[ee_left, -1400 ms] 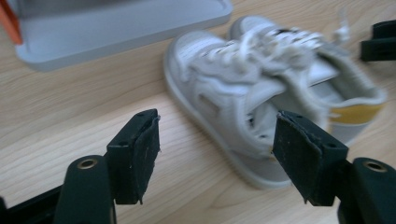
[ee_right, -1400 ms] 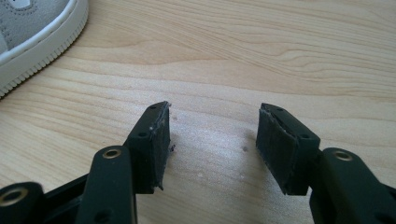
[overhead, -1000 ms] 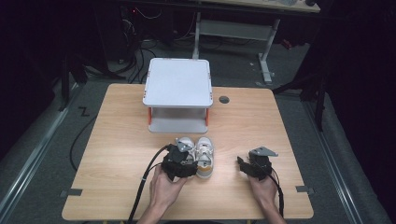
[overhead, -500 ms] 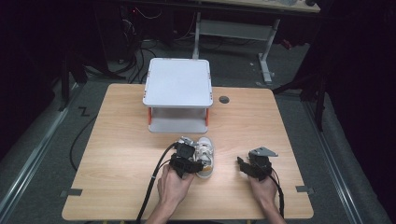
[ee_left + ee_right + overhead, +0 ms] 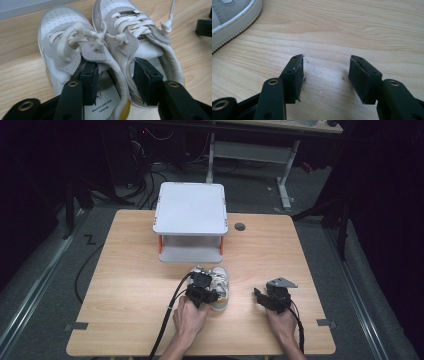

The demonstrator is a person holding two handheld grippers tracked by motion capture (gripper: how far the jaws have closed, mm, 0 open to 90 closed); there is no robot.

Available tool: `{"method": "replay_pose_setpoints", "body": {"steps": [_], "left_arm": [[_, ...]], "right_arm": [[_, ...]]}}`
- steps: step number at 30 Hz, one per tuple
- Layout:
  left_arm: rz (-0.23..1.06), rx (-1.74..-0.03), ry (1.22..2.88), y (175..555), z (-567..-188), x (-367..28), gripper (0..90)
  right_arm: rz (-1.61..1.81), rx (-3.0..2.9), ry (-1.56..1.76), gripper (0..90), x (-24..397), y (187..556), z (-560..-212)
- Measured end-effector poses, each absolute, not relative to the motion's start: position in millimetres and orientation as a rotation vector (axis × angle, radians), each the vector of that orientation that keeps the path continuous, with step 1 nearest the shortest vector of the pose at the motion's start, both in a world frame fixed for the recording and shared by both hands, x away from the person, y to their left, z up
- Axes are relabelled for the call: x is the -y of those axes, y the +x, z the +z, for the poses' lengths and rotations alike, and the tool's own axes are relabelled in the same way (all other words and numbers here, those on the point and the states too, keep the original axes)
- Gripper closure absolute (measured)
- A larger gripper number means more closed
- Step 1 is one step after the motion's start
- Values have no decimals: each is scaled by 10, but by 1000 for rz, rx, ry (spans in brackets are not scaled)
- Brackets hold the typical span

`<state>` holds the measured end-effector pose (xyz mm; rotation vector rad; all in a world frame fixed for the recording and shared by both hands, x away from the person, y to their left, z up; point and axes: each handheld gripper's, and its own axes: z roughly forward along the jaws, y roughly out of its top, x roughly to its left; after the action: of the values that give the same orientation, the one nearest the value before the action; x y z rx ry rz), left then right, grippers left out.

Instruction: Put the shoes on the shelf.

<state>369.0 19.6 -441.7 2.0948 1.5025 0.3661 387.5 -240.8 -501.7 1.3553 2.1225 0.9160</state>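
We see a pair of small white shoes (image 5: pixel 100 55) standing side by side on the wooden table (image 5: pixel 125 270), just in front of the white two-tier shelf (image 5: pixel 190 222) and toes toward it. They are child-size sneakers with perforated toe caps, grey suede panels, thick white laces and a yellow patch at the heel. In the left gripper view, the left gripper (image 5: pixel 115 82) has one jaw down inside each shoe, so the two inner collars that touch each other sit between the pads. Its jaws have just been closing, yet we cannot tell whether the pads press on the collars. The left hand (image 5: pixel 192 317) comes in from the near edge of the table, in front of the shelf, with its black cable trailing back. The right gripper (image 5: pixel 325 77) rests on bare wood to the right of the shoes, well clear of the shelf, jaws apart with nothing between them. The tabletop is pale wood grain, and beyond the shelf lies a dark room with grey carpet, cables and a desk frame (image 5: pixel 250 150).
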Motion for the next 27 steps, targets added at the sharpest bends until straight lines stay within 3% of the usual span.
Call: {"method": "replay_pose_setpoints", "body": {"steps": [3,8,16,27], "left_arm": [[427,-1478,2132,3678,-4424,-136,632],[429,-1460,2138,3675,-4431,-135,661],[443,-1452,2118,3613,-4438,-192,799],[467,-1374,2136,3544,-4441,-259,823]], "right_arm": [[911,-2119,1356,459,2401,3869,-5017],[905,-2118,1344,459,2392,3864,-5017],[913,-2120,1356,455,2402,3871,-5017],[913,-2119,1361,450,2407,3873,-5017]]}}
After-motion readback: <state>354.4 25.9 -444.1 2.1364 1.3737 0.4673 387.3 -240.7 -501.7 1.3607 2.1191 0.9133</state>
